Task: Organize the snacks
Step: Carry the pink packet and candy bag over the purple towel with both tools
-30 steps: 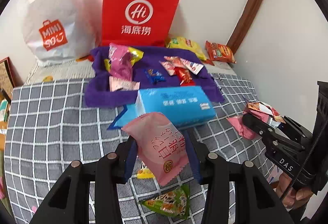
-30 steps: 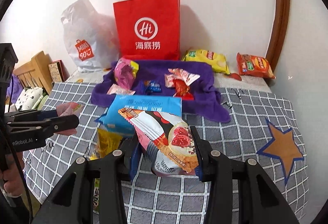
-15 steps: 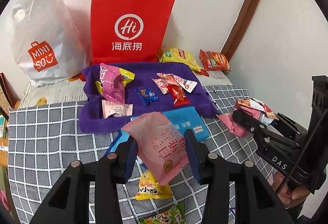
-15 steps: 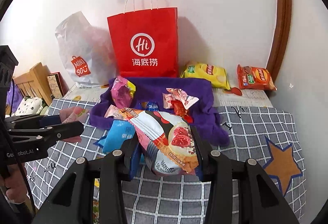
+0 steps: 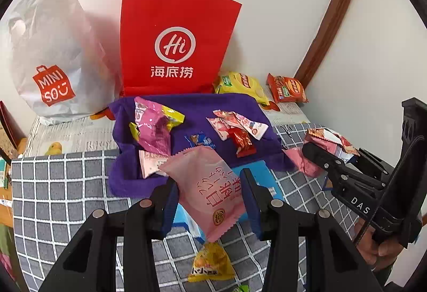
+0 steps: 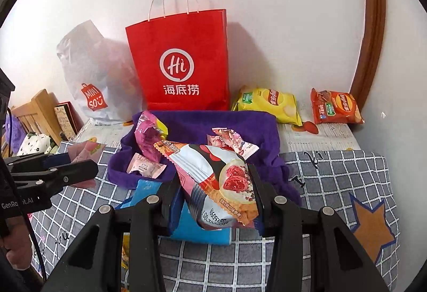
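My left gripper [image 5: 209, 191] is shut on a pale pink snack packet [image 5: 208, 185], held above the checked cloth just in front of the purple towel [image 5: 197, 105]. My right gripper [image 6: 213, 193] is shut on a white and pink packet with a berry picture [image 6: 213, 174], also near the towel's front edge. Several small snacks lie on the towel: a pink and yellow bag [image 5: 153, 123], a red candy [image 5: 244, 143], a blue candy [image 5: 200, 141]. Each gripper shows in the other's view, the right gripper [image 5: 315, 155] at the right and the left gripper [image 6: 88, 169] at the left.
A red paper bag [image 5: 176, 46] and a white plastic bag [image 5: 50, 59] stand against the wall behind the towel. Yellow [image 6: 269, 103] and orange [image 6: 335, 107] chip bags lie at the back right. A blue tissue pack [image 6: 192, 225] and a yellow snack [image 5: 210, 264] lie below the grippers.
Both grippers have moved forward and a little up toward the purple towel, each keeping its packet. The blue tissue pack has slid down under them in both views.
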{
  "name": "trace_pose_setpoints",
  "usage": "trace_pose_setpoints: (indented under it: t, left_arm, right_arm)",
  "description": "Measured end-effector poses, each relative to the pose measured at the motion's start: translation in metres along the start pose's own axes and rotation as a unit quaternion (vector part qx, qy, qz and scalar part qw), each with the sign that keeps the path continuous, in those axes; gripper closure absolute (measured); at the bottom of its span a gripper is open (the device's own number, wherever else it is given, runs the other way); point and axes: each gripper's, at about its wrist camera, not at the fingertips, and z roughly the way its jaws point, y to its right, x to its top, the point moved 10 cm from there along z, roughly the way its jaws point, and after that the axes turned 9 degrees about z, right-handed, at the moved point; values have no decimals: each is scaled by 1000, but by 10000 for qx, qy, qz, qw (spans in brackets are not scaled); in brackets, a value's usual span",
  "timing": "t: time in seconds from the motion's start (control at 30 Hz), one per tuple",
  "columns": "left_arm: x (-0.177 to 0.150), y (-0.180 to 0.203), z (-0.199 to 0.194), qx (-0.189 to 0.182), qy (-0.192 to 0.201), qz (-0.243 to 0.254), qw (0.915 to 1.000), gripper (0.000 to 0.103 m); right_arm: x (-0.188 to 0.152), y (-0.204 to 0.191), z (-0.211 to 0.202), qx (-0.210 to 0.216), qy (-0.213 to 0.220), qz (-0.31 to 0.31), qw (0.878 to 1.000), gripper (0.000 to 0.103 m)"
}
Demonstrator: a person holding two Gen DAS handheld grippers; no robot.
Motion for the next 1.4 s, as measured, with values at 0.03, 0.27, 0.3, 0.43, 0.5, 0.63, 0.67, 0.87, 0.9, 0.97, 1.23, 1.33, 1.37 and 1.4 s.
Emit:
trace_pose_setpoints:
  t: [0.03,0.27,0.3,0.43,0.5,0.63,0.67,0.87,0.9,0.97,1.23,1.33,1.37,1.4]
  left_arm:
    - [2,-1,1,-1,5,-4,10000,61]
    - [16,-9,9,37,21,26,10000,61]
    - [19,-10,10,39,25,29,10000,61]
    - [29,-15,18,129,11,109,9999,61]
    - [33,-20,23,229,-13,174,9996,61]
    - [41,-29,32,270,-19,180,9995,61]
    - [44,-32,35,282,-17,160,9995,61]
    - [55,-51,48,274,-7,-3,9996,61]
    - [57,-53,50,284,-7,-16,9996,61]
    - [62,-59,54,329,6,-32,9995,61]
    - [68,-84,72,405,7,-184,9990,61]
    - [62,-91,83,393,-87,-255,9989,61]
    - [60,-93,87,405,-159,-242,9988,61]
    - [59,-94,90,413,-178,-254,9987,61]
  right_arm:
    - [2,0,3,-3,-10,-6,10000,61]
    - [13,-2,15,-27,-15,-73,10000,61]
    - [15,-2,16,-23,-9,-80,10000,61]
    - [25,-5,24,-18,9,-129,9999,61]
    - [31,-6,30,-35,-3,-149,9999,61]
    - [41,-7,42,-62,-8,-187,9998,61]
    - [43,-7,46,-59,-18,-186,9998,61]
    - [57,-12,69,24,-98,-155,9998,61]
    - [60,-13,73,45,-107,-162,9998,61]
    - [65,-17,79,66,-106,-207,9997,61]
    - [84,-36,107,197,-124,-378,9990,61]
    - [83,-41,119,222,-168,-430,9987,61]
    - [82,-42,124,260,-199,-426,9986,61]
    - [80,-43,130,329,-240,-409,9983,61]
